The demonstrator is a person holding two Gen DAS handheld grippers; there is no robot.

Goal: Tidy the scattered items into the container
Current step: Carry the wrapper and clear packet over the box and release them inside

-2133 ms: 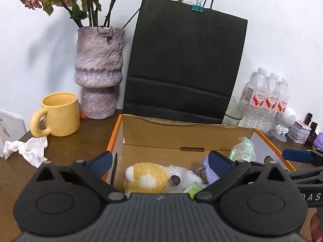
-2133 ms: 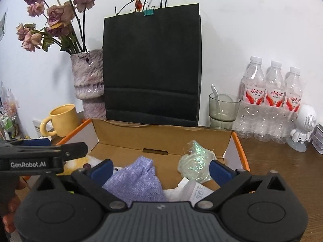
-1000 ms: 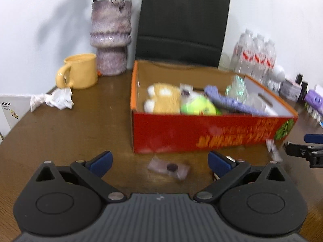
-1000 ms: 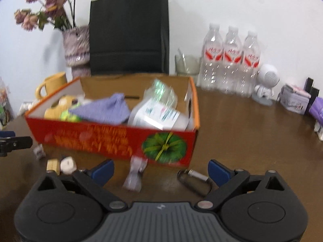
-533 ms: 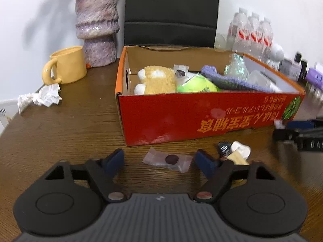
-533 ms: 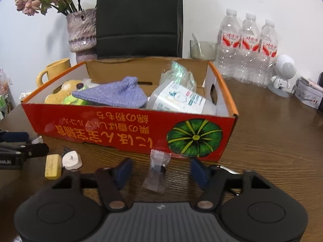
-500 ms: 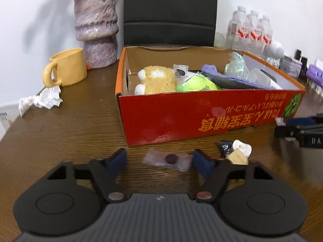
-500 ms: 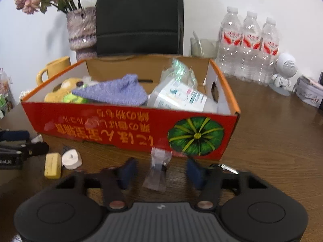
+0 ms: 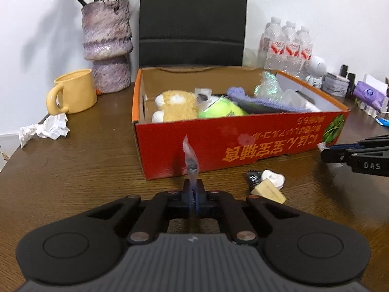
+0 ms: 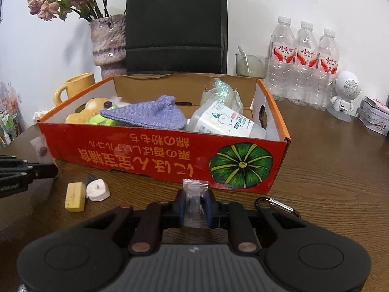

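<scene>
The red cardboard box [image 9: 243, 146] stands on the brown table and holds a plush toy [image 9: 176, 105], a green ball [image 9: 220, 110], a purple knit cloth [image 10: 145, 115] and a white packet [image 10: 223, 121]. My left gripper [image 9: 193, 189] is shut on a clear candy wrapper [image 9: 190, 160] with a dark sweet, held upright in front of the box. My right gripper [image 10: 195, 199] is shut on a second clear candy wrapper [image 10: 195, 194] near the box's front right. On the table lie a yellow eraser [image 10: 75, 196], a white cap-like piece [image 10: 97, 189] and a black packet [image 9: 254, 178].
A carabiner [image 10: 278, 205] lies right of my right gripper. A yellow mug [image 9: 73, 92], crumpled tissue [image 9: 45, 129], a vase [image 9: 107, 46], a black paper bag [image 10: 176, 24], water bottles [image 10: 305, 60], a glass [image 10: 251, 65] and a small white robot figure [image 10: 344, 95] stand around the box.
Both grippers came down from over the box to the table in front of it. Each closed on a candy wrapper that lay there and has lifted it.
</scene>
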